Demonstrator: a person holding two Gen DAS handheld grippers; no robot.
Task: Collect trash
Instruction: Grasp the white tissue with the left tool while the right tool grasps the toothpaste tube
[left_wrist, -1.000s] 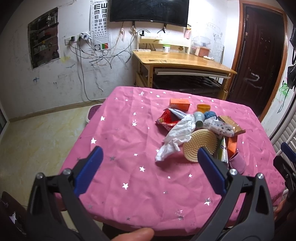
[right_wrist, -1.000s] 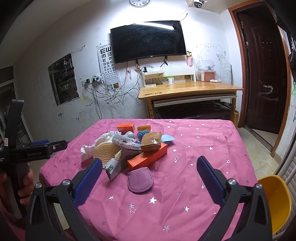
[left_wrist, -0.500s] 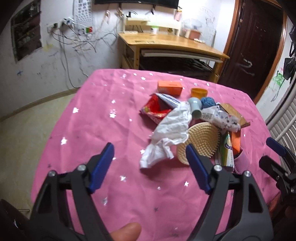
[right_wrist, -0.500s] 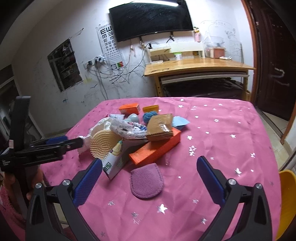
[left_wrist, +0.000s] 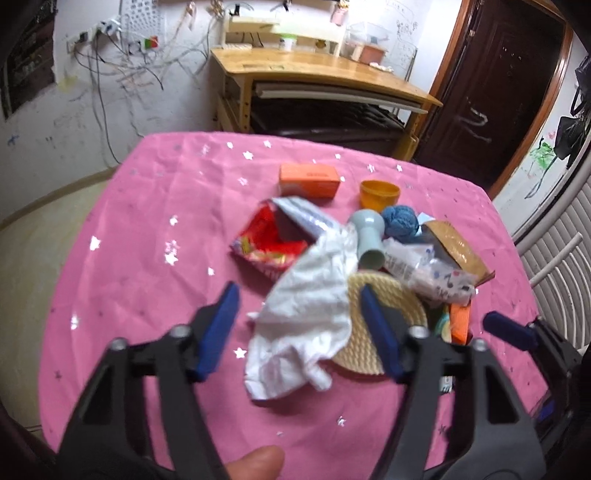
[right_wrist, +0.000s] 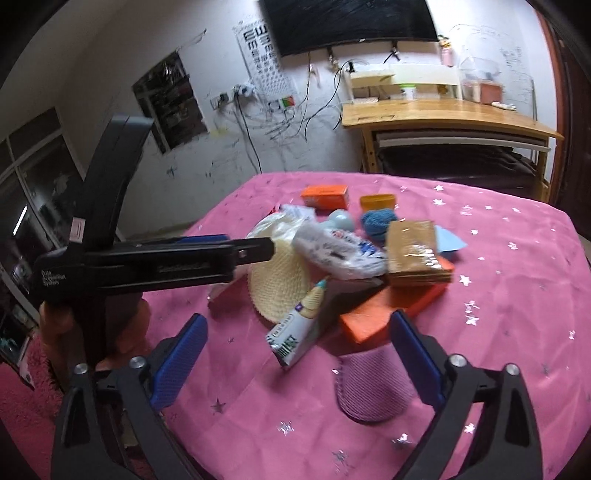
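Observation:
A crumpled white tissue (left_wrist: 306, 317) lies at the near edge of a pile on the pink starred tablecloth (left_wrist: 140, 229). My left gripper (left_wrist: 301, 332) is open, its blue fingers on either side of the tissue, just above it. A red snack wrapper (left_wrist: 266, 242) lies behind it, and a clear plastic wrapper (left_wrist: 428, 275) (right_wrist: 336, 251) to the right. My right gripper (right_wrist: 295, 354) is open and empty, low over the table, with a squeezed tube (right_wrist: 299, 328) between its fingers. The left gripper's side shows in the right wrist view (right_wrist: 155, 262).
The pile also holds a round straw mat (right_wrist: 280, 284), an orange box (right_wrist: 391, 306), a brown packet (right_wrist: 415, 253), blue yarn (left_wrist: 400, 221), a pale cup (left_wrist: 369, 236), a yellow lid (left_wrist: 380, 192), a small orange box (left_wrist: 310, 179) and a purple pad (right_wrist: 373, 387). A wooden desk (left_wrist: 317, 74) stands behind.
Both grippers have moved forward and down toward the pile. My left gripper now straddles the white tissue and its jaws have narrowed a little. The right gripper has closed in on the tube.

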